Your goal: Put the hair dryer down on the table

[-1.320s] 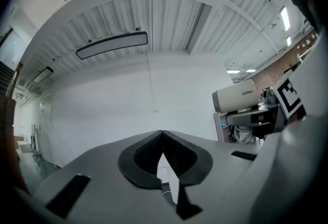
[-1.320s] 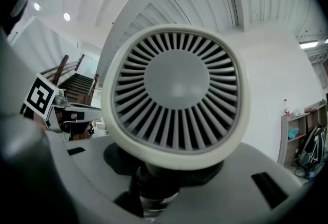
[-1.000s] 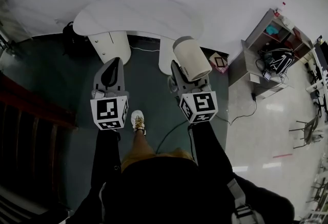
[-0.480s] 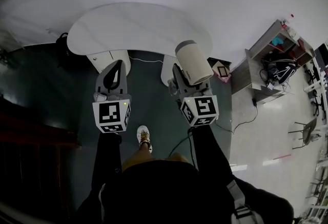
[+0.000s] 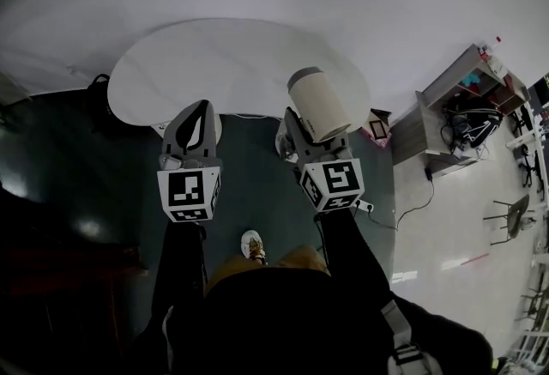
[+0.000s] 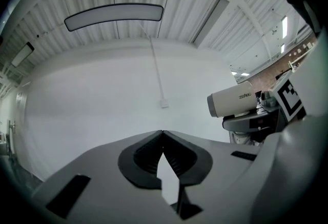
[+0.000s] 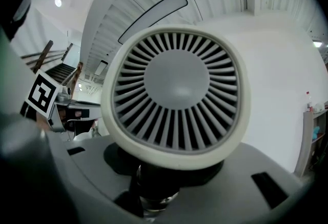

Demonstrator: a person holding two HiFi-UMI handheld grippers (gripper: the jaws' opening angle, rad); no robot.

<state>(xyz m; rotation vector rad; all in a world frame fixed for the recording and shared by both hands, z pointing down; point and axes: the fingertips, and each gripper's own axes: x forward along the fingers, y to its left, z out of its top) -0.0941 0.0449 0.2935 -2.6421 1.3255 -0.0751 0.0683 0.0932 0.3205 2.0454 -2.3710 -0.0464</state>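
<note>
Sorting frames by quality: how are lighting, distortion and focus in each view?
Head view: strong fisheye bending, bright white table, floor at left nearly black. Left gripper view: dark round vignette, even light, sharp. Right gripper view: hair dryer grille fills the frame, its handle below is soft.

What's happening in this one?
A person stands in front of a white rounded table with a gripper in each hand. The right gripper has its fingers closed on the handle of a cream hair dryer, held in the air by the table's near edge and not yet set down. The left gripper is shut and empty.
</note>
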